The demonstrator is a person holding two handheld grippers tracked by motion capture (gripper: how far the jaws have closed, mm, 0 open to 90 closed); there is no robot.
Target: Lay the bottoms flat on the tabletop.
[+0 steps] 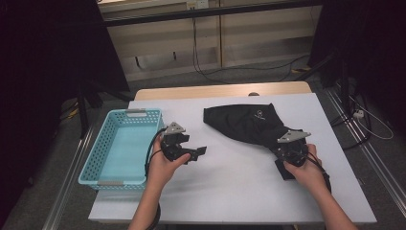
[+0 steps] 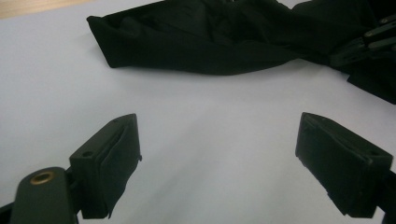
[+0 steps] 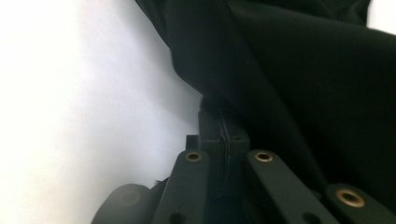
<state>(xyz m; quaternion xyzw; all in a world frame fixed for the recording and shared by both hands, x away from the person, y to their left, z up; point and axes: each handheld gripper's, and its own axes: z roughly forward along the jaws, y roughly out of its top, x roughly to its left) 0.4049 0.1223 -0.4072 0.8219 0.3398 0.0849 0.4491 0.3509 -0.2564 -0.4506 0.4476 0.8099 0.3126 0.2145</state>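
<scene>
A person is sitting at a white table (image 1: 239,182) and working with a gripper in each hand. A black garment (image 1: 249,123) is lying crumpled on the right half of the table, its wider end pointing toward the far edge and its narrower end trailing toward the person's right hand. The right gripper (image 1: 286,154) is resting low at that near end of the garment; in the right gripper view its jaws are standing pressed together, and the right gripper (image 3: 223,133) is pinching the edge of the dark fabric right where the cloth meets the table, so it is holding the garment. The left gripper (image 1: 198,152) is hovering near the middle of the table, just beside a light blue basket (image 1: 112,158) that is standing at the left side, and it is pointing across toward the garment. In the left gripper view the jaws of the left gripper (image 2: 219,154) are standing wide apart over bare table with nothing between them, and the garment (image 2: 205,42) is lying well ahead of them, stretching across the top of that view
</scene>
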